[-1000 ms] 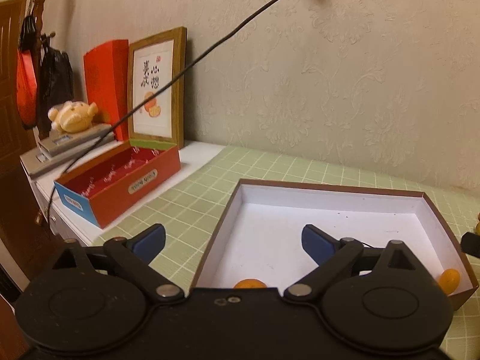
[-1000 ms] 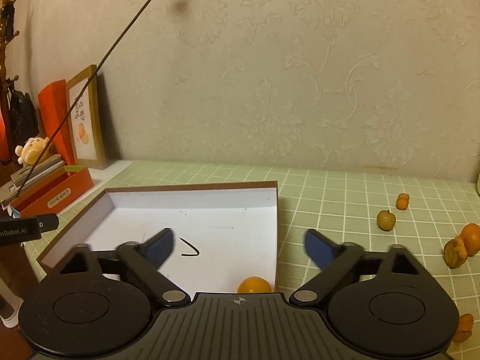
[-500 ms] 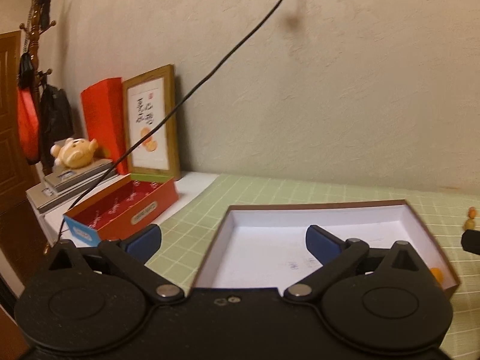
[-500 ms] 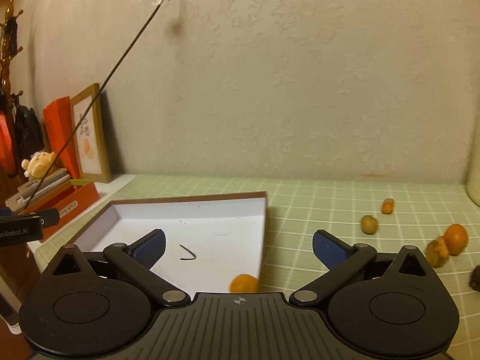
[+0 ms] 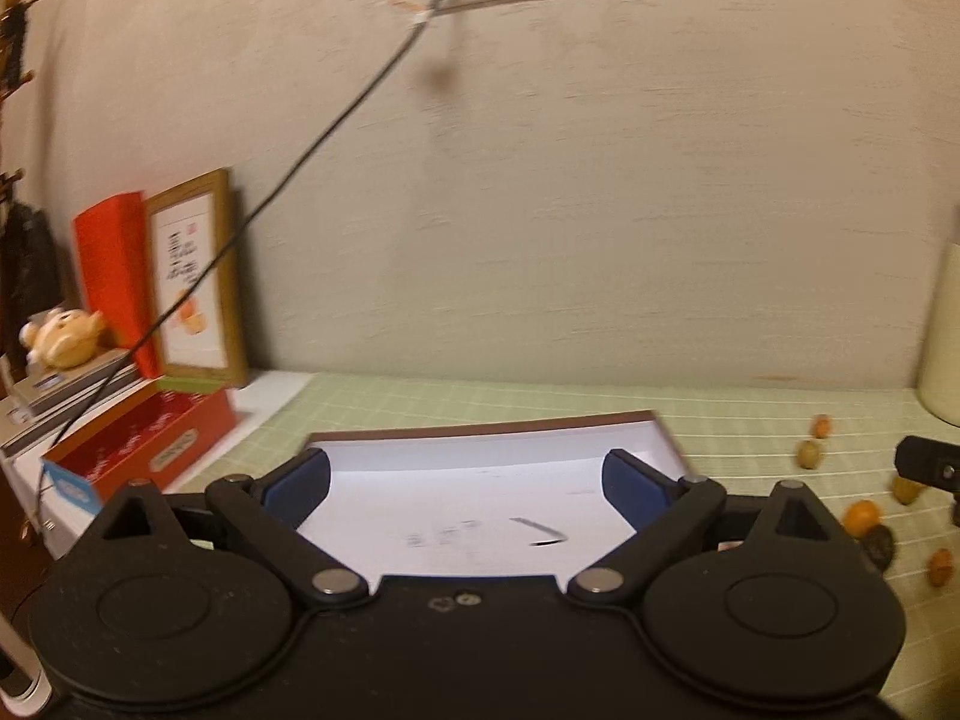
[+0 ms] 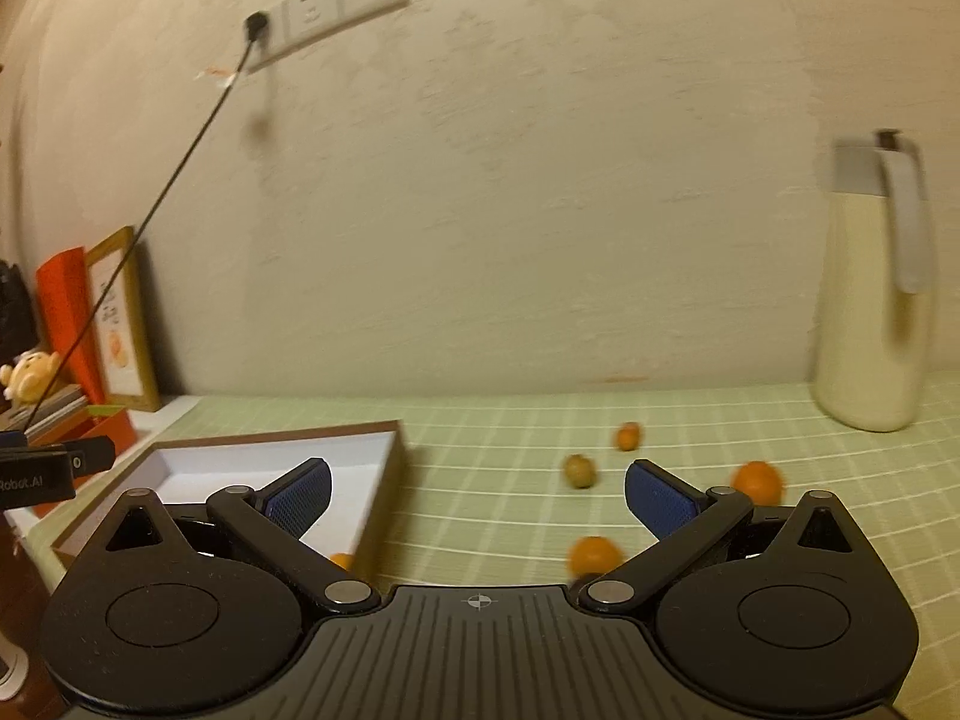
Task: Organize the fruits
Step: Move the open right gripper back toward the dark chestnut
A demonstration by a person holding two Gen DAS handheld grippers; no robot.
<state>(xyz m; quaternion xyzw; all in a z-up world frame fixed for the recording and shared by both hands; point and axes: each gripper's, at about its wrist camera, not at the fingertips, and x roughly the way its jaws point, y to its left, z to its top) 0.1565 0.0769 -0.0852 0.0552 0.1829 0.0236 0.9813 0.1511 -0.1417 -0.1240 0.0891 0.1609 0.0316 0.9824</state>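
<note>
"Robot.AI" partly readable on left gripper (image 6: 36, 477), other print blurred

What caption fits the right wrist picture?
Open right tool faces scattered oranges beside a white box.

Count: one white tray (image 6: 384, 450); one orange (image 6: 341, 560) inside; four fruits (image 6: 758, 482) on mat; one jug (image 6: 870, 312).

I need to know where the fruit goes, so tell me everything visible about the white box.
The white box is a shallow open tray, seemingly cardboard, with brown outer walls and a white inside. It lies flat on the green checked mat, left of the scattered fruit. One orange fruit sits in its near right corner; a dark curved mark shows on the floor.
</note>
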